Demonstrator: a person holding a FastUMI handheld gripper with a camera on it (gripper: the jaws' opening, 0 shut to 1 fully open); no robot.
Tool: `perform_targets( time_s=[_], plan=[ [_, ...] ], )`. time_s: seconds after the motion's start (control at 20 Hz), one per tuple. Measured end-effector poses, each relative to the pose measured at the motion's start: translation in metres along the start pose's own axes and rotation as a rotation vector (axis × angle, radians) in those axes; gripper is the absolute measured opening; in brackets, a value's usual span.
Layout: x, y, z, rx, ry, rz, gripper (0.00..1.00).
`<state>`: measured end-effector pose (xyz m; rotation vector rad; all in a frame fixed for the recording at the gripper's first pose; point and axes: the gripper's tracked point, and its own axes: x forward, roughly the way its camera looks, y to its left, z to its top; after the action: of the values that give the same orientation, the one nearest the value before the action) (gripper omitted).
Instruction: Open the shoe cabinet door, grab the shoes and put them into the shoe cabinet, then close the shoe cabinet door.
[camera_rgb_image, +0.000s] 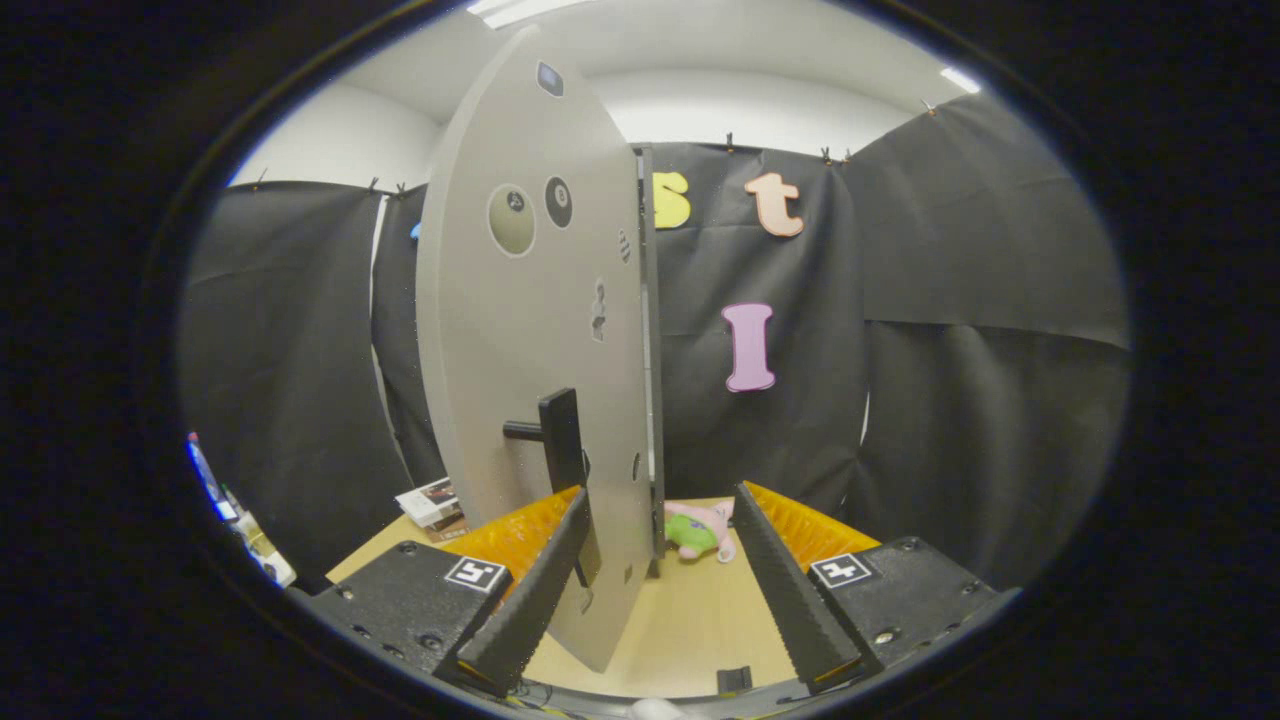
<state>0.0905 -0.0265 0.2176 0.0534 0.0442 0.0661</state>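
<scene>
Right now I have the gripper (655, 575) with its two black serrated fingers (535, 590) spread apart, nothing clamped between them. The grey flat-panel cabinet door (530, 330) stands on edge just ahead, swung out toward me, its lower corner reaching down into the gap beside my left finger. Its black bar handle (562, 440) juts from the face on a short stub, just above that left fingertip and close to the door's free edge.

I judge the door to be a stiff, rigid board, light enough to swing on its hinges with a gentle pull or push, and unlikely to flex. Its painted face looks smooth and would be slippery to pinch at the edge; the handle is the better hold, since the bar is narrow enough for my fingers to close across it and the ridged pads should bite well there. Whether I am touching the panel with the left finger, I cannot tell.

Beyond the door, on the pale wooden tabletop (690, 610), lies a small pink and green plush toy (700, 530). A stack of printed booklets (432, 502) sits to the left of the door.
</scene>
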Motion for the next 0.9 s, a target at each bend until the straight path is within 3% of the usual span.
perform_targets(
  time_s=[0.65, 0.9],
  plan=[
    [0.06, 0.144, -0.012, 0.034, 0.023, 0.14, 0.97],
    [0.059, 0.175, -0.011, -0.004, 0.016, 0.153, 0.97]
  ],
)
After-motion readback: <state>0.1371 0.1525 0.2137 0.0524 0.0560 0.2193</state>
